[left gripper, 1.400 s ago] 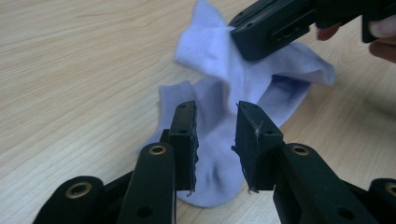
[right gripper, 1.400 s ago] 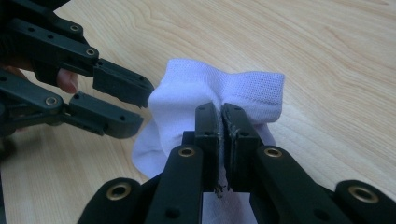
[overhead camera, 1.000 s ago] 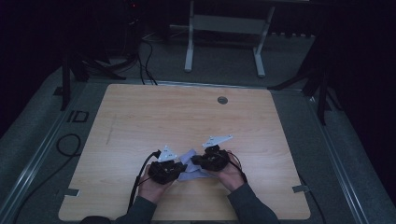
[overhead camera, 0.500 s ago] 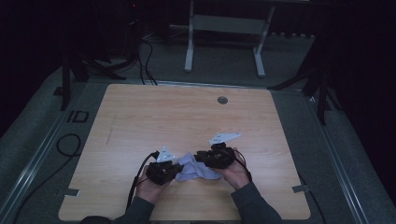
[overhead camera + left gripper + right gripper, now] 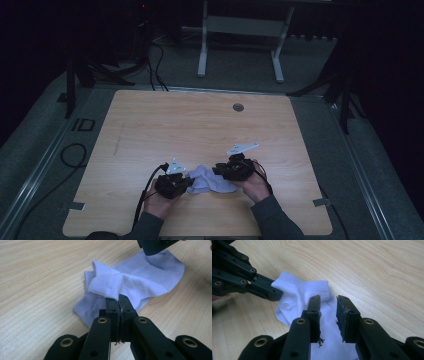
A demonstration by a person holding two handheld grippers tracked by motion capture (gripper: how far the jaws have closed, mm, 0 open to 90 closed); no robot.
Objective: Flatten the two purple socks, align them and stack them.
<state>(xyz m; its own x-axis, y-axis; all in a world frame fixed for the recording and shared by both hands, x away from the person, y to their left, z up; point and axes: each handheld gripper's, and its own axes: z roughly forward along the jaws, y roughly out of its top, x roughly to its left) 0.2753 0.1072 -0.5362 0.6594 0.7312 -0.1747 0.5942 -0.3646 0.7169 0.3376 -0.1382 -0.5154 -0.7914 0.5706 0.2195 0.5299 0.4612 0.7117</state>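
Both forearms come in from the near edge of the table point(image 5: 150, 120) and angle toward each other, so the two tools face one another over a small pale sock point(image 5: 207, 180) lying near the table's near edge, a little left of centre.

The left gripper point(image 5: 186, 182) sits low, close to the wood, its hand point(image 5: 159, 202) behind it. The right gripper point(image 5: 219, 170) points leftward at the sock's right end, with the right hand point(image 5: 255, 186) wrapped around its body.

From above the sock is a crumpled pale patch between the two black tools, and how the jaws stand cannot be read there.

The left gripper view makes it plain: the left gripper point(image 5: 119, 300) has its jaws pressed together on a raised fold of the sock point(image 5: 130, 282), right by the ribbed cuff (the rest lies flat on the wood). The other tool juts in at the far right corner.

In the right gripper view, the right gripper point(image 5: 329, 305) has its jaws parted, having just been opening, with the sock point(image 5: 297, 298) lying beneath and between them, unpinched. The left tool grips the cloth at the left.
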